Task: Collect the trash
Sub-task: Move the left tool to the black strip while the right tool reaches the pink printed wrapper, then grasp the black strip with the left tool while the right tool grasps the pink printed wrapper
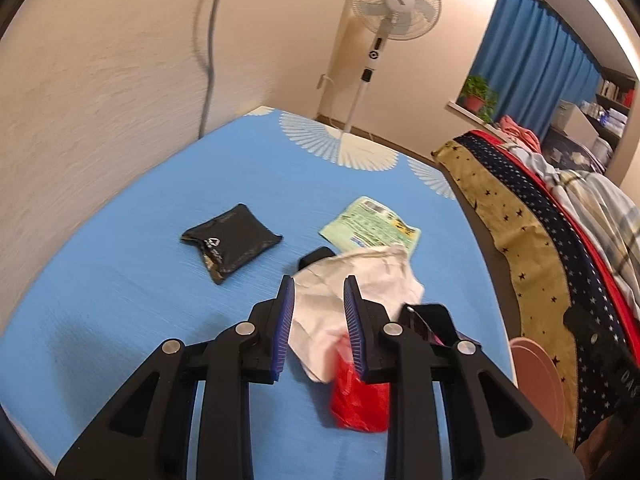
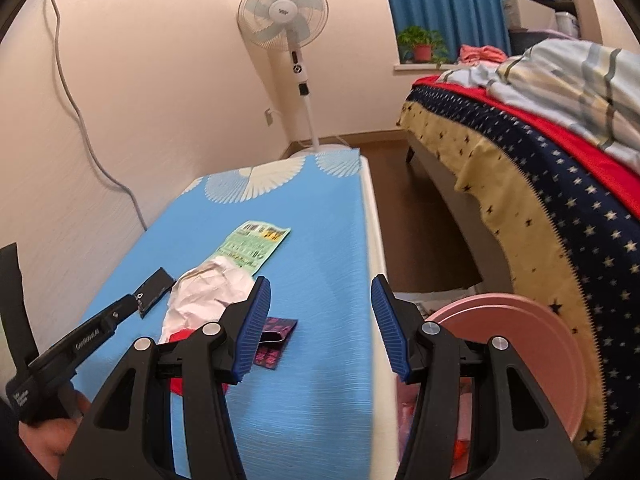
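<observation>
Trash lies on a blue table (image 1: 132,240): a crumpled white paper (image 1: 360,280), a red wrapper (image 1: 360,400), a green printed packet (image 1: 372,224), a black pouch (image 1: 232,240) and a dark purple wrapper (image 2: 278,340). My left gripper (image 1: 319,292) is open, its fingers on either side of the white paper, just above it. My right gripper (image 2: 318,300) is open and empty over the table's right edge. The white paper (image 2: 208,292), green packet (image 2: 252,248) and black pouch (image 2: 154,290) also show in the right wrist view, with the left gripper's body (image 2: 88,336) at the lower left.
A pink round bin (image 2: 516,356) stands on the floor right of the table, beside a bed with a star-patterned cover (image 2: 560,208). A standing fan (image 2: 288,28) is at the far end. A wall runs along the table's left side.
</observation>
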